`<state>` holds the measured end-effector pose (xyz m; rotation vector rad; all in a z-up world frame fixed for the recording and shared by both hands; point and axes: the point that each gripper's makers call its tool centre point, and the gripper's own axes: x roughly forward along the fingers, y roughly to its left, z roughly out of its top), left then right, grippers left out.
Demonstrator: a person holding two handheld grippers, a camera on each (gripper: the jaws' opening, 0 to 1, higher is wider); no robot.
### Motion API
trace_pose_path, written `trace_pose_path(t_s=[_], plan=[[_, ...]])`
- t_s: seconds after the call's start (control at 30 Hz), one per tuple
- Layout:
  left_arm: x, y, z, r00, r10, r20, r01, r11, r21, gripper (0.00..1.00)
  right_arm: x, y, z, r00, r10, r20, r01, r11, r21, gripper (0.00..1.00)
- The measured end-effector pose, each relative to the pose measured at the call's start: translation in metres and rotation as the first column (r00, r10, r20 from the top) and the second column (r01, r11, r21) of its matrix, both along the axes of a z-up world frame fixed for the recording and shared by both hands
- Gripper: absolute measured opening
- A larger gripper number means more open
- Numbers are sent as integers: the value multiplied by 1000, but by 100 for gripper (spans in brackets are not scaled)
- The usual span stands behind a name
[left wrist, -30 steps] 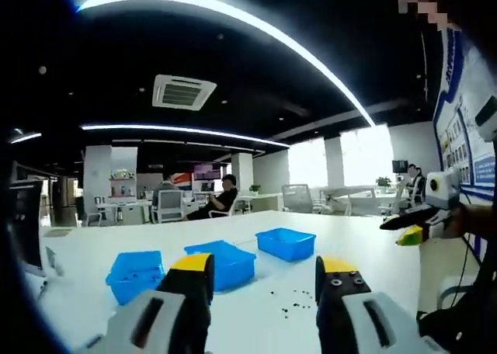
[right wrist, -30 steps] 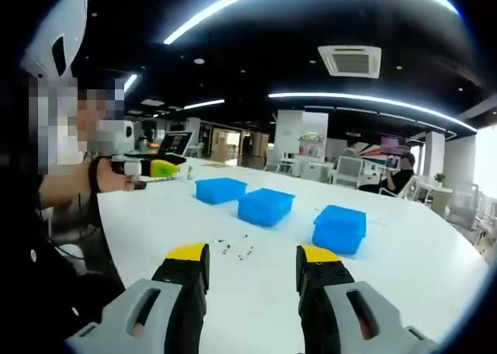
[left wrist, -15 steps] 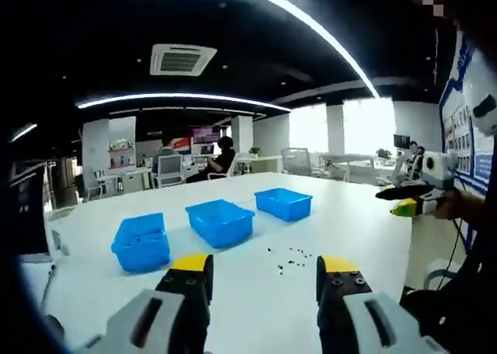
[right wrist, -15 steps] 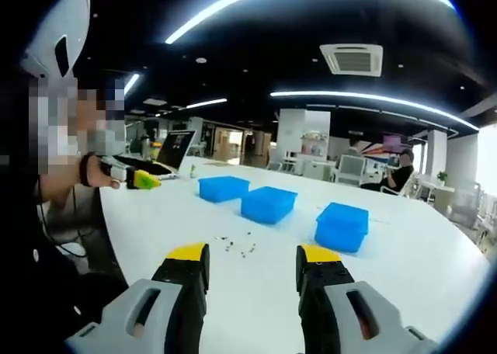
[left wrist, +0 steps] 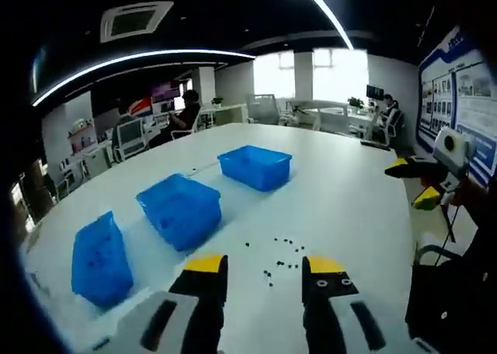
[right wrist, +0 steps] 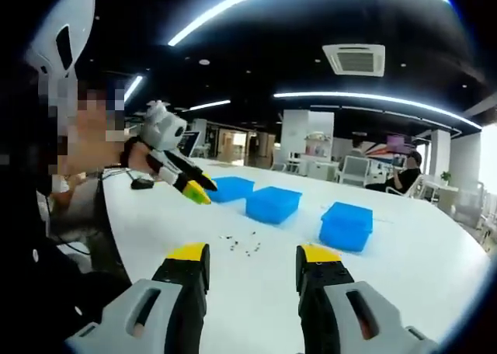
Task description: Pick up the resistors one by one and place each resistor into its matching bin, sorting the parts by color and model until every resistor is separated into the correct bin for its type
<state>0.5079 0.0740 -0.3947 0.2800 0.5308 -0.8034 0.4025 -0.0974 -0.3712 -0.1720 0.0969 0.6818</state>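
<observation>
Up close, the left gripper (left wrist: pixel 264 270) and right gripper (right wrist: pixel 252 259) hover above the white table (left wrist: pixel 349 206), jaws parted and holding nothing. Small resistors (left wrist: pixel 281 253) lie scattered just beyond the left jaws, with three blue bins (left wrist: pixel 180 209) in a row farther out. Bare tabletop stretches toward the far edge.

Left gripper (left wrist: pixel 262 267): jaws apart, nothing between them, raised above the white table (left wrist: pixel 349 191). Resistors (left wrist: pixel 281 251): loose scatter on the table just beyond the jaw tips. Three blue bins (left wrist: pixel 180 210): row beyond the resistors, leftward. Right gripper (left wrist: pixel 419 182): off the resistors' right side, jaws parted.
</observation>
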Motion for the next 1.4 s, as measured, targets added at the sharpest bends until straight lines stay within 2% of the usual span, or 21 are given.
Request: trace_pose_path(t_s=[0.03,0.1,0.13,0.23,0.27,0.3,0.37,0.4,0.47,0.53,0.6,0.67,0.7,0.73,0.77,0.8,0.93,1.03,1.1,1.2,1.4], plan=[[6,-4,-1,1000,-8,-2,8,1000,15,37,0,0,0,1000,-1,1,1,1000,1,46],[13,-11,-8,999,-44,-23,46,995,88,36,0,-1,0,1000,-2,1,2,1000,4,46],[18,-15,-13,998,-32,-56,38,993,110,36,-1,-1,0,1000,-3,1,3,1000,5,46],[25,-23,-23,986,16,-164,2,994,106,34,-2,-2,0,1000,-5,3,5,1000,1,46],[27,-24,-25,985,20,-170,-1,994,110,34,-2,-3,0,1000,-5,3,5,1000,1,46],[32,-22,-30,976,62,-210,-36,991,127,32,-2,-3,0,1000,-8,1,8,1000,3,46],[42,-20,-42,947,147,-285,-102,981,165,30,-1,-4,-1,1000,-10,-1,10,1000,3,46],[47,-23,-44,931,176,-319,-137,980,143,30,-1,-4,-1,1000,-10,-2,10,1000,2,46],[56,-25,-48,888,243,-390,-210,969,127,28,-1,-4,-2,1000,-6,-4,6,1000,1,46],[62,-24,-53,866,276,-417,-230,960,157,27,-2,-3,-3,1000,-1,-5,1,1000,-9,47],[67,-18,-65,835,334,-438,-251,938,239,25,-1,-3,-4,1000,-1,-4,1,1000,-17,47],[65,-17,-73,812,352,-466,-243,929,279,24,-1,-3,-5,1000,-2,-11,2,1000,-8,47],[63,-18,-76,793,369,-486,-249,923,294,24,0,-4,-5,1000,-3,-13,3,1000,-6,47],[66,-21,-78,791,374,-485,-259,922,289,24,0,-4,-6,1000,-3,-13,3,1000,-7,47],[64,-20,-80,778,387,-495,-247,913,325,23,0,-4,-6,1000,-3,-16,3,1000,-8,47],[64,-19,-81,777,392,-493,-233,906,354,22,0,-4,-6,1000,-3,-18,3,1000,-5,47],[69,-36,-76,776,391,-494,-229,906,357,18,-1,-3,-7,1000,4,-19,-4,1000,-5,47],[68,-40,-83,770,401,-495,-225,898,378,16,-2,-3,-9,1000,3,-23,-3,1000,3,47],[65,-45,-85,762,398,-510,-219,901,375,17,-3,-5,-10,1000,-3,-29,3,1000,10,47],[63,-47,-89,765,405,-500,-213,893,397,16,-4,-7,-11,1000,-4,-31,4,1000,10,47],[65,-44,-90,755,429,-496,-226,880,417,11,-5,-7,-11,999,-6,-33,6,1000,17,47]])
